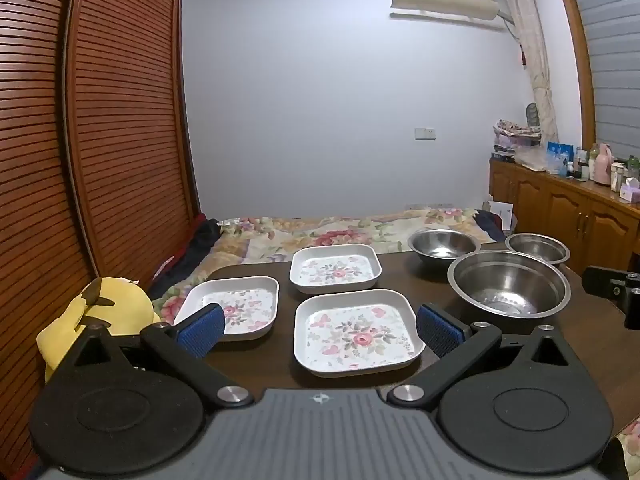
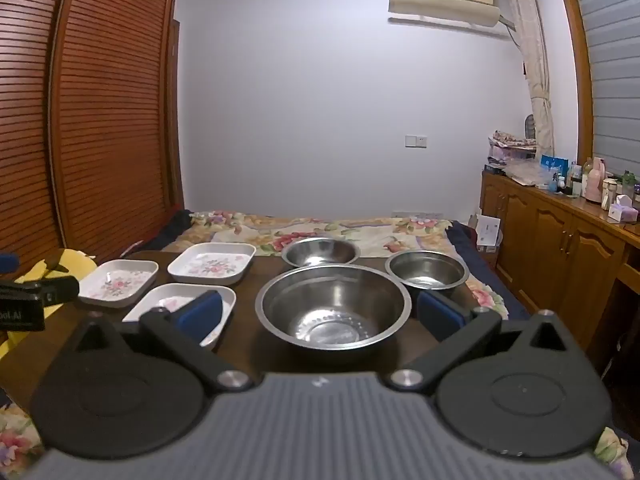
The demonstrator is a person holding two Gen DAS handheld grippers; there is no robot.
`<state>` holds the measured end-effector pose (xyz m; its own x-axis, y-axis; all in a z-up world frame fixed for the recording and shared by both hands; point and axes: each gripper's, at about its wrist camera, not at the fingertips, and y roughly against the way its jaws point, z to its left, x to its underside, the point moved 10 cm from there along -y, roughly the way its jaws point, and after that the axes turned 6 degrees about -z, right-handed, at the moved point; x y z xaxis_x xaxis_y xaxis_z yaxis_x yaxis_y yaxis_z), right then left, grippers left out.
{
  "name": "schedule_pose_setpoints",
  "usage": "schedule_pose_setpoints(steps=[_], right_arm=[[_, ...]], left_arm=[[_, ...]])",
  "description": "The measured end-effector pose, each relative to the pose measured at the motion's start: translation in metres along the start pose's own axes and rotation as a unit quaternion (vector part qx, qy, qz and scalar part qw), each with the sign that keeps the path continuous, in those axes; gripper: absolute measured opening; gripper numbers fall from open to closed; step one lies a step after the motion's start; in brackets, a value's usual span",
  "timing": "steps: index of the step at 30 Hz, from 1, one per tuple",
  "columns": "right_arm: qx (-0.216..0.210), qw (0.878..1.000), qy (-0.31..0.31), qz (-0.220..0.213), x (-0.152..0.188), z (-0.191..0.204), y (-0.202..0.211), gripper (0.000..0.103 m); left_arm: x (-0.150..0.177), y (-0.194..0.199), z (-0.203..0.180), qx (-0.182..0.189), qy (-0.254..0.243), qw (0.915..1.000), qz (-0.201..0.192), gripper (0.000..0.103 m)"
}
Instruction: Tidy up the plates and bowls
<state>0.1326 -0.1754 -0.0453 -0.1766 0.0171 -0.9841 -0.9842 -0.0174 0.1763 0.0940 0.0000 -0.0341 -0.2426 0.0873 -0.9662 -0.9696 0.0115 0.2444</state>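
Here, I had both tools hovering over the near edge of the dark desk (image 1: 256,364), neither touching anything. In the left wrist view my left gripper (image 1: 320,330) stood with its blue pads (image 1: 202,330) spread wide apart and empty, framing the nearest floral plate (image 1: 356,334) at lower centre. A second floral plate (image 1: 236,306) sat just to the left of it, partly behind the left pad, and a third floral plate (image 1: 335,269) lay further back, at the middle of the frame. All three were square, white-rimmed and lying flat, apart from one another.

To the right in that view stood three steel bowls, upright and unstacked: the large bowl (image 1: 509,285) nearest, a medium bowl (image 1: 443,243) behind it to the left, and a small bowl (image 1: 537,247) behind to the right.

In the right wrist view my right gripper (image 2: 320,314) was likewise spread wide with nothing between its pads, and the large bowl filled the centre just ahead of it.

Beyond the desk lay a bed with a floral quilt (image 1: 320,232); a yellow plush toy (image 1: 100,308) sat at the left edge.
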Motion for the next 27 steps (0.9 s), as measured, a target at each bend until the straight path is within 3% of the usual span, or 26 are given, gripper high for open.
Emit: schedule_pose_setpoints(steps=[27], right_arm=[[0.003,1.000,0.002,0.000,-0.0007,-0.0027,0.0037,0.103]], left_arm=[[-0.0002,0.0002,0.0001,-0.002,-0.004,1.0000,-0.002,0.103]])
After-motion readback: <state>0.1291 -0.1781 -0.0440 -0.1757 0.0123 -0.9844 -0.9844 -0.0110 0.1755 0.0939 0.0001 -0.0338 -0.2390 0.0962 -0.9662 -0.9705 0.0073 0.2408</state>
